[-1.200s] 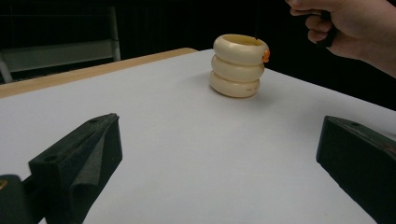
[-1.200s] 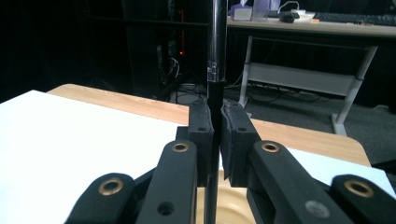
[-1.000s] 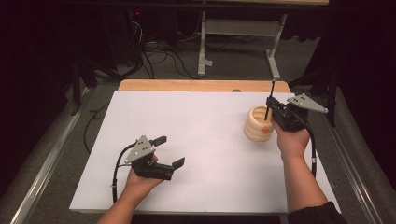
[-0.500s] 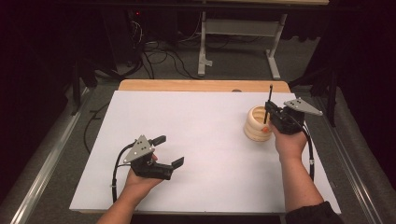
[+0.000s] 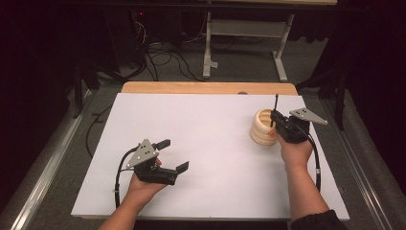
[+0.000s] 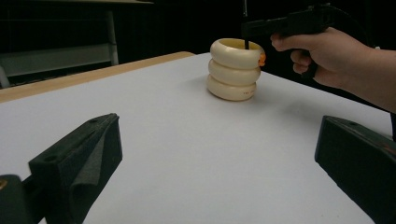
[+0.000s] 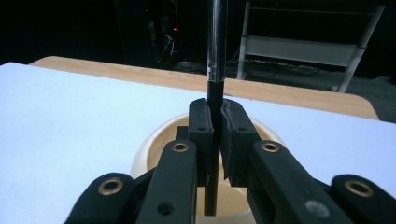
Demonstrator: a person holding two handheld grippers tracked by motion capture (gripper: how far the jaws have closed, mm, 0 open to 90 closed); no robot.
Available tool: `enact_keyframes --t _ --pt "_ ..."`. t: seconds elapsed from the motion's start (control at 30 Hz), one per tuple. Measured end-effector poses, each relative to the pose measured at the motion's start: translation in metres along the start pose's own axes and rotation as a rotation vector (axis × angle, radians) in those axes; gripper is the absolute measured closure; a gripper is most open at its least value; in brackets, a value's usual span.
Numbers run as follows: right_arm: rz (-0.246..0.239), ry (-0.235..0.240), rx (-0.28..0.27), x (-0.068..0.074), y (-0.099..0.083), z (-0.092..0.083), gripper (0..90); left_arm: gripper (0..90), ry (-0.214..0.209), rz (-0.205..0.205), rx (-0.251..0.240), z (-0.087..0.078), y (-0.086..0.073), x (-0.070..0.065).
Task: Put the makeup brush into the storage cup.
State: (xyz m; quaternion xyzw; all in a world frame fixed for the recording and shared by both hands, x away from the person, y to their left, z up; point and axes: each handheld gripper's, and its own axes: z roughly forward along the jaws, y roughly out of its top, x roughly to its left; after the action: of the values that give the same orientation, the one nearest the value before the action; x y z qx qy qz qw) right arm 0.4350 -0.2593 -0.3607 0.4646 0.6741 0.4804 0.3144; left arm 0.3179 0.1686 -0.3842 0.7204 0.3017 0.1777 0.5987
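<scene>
Surface: white table top [image 5: 215, 143].
Right gripper [image 5: 274, 120]: clamped on upright black rod [image 7: 216, 60] over cream ribbed holder [image 6: 233, 70].
Left gripper [image 5: 173, 155]: jaws wide, empty.

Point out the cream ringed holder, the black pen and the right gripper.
cream ringed holder [image 6: 232, 74]: left gripper view, on its middle ring.
black pen [image 7: 216, 42]: right gripper view, on the shaft above the jaws.
right gripper [image 7: 214, 122]: right gripper view, between the fingertips clamped on the pen.
</scene>
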Motion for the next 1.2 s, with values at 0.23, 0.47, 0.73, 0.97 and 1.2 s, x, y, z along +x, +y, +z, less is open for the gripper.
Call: enact_keyframes --t 0.23,0.47,0.73,0.97,1.2 --pt "-0.001 -0.005 0.011 0.001 -0.006 -0.001 86.0 1.6 -0.001 0.001 0.000 0.000 0.000 -0.001" --pt "0.006 -0.008 0.027 -0.001 -0.012 -0.003 85.7 1.6 -0.001 0.000 -0.002 0.001 0.000 -0.001" --pt "0.008 -0.023 0.020 -0.002 -0.008 -0.003 75.9 1.6 -0.001 0.002 -0.001 0.000 0.000 -0.001" --pt "-0.006 -0.014 0.009 0.001 -0.006 -0.009 72.3 1.5 -0.002 0.001 -0.002 0.001 0.000 -0.001" --pt "-0.009 -0.007 0.009 0.001 -0.003 -0.014 70.9 1.6 -0.001 0.001 -0.002 0.001 0.000 -0.001"
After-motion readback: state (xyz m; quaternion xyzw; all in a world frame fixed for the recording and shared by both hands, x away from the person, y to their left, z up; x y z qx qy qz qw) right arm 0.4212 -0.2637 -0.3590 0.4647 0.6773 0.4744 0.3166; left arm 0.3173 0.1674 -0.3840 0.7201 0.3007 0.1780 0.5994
